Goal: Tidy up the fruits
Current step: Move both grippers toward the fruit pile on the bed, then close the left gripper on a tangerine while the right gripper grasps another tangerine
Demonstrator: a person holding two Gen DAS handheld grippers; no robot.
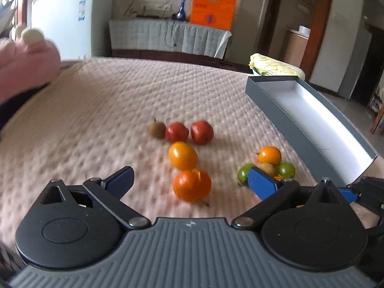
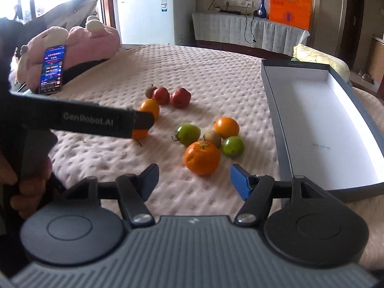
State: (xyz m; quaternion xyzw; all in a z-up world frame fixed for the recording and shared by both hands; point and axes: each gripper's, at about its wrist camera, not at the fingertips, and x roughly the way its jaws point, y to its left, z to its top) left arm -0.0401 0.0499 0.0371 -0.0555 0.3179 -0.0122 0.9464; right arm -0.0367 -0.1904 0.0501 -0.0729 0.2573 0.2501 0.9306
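Several small fruits lie on a pink quilted bedspread point(image 1: 100, 110). In the left wrist view my left gripper point(image 1: 190, 180) is open, with an orange tangerine point(image 1: 192, 185) between its fingers; an orange tomato point(image 1: 183, 155), two red fruits point(image 1: 201, 132) and a brown kiwi point(image 1: 157, 129) lie beyond it. In the right wrist view my right gripper point(image 2: 194, 181) is open just short of a tangerine point(image 2: 202, 157), with two green tomatoes point(image 2: 188, 134), a kiwi point(image 2: 212, 138) and an orange tomato point(image 2: 226, 127) behind. A grey box point(image 2: 273, 110) with a white inside lies at the right.
A pink plush toy point(image 2: 96, 38) and a phone point(image 2: 52, 66) rest at the bed's far left. A cabbage point(image 2: 321, 58) lies behind the box. A white fridge point(image 2: 146, 16) and a covered cabinet point(image 2: 240, 28) stand beyond the bed. The left gripper's body point(image 2: 79, 120) crosses the right view.
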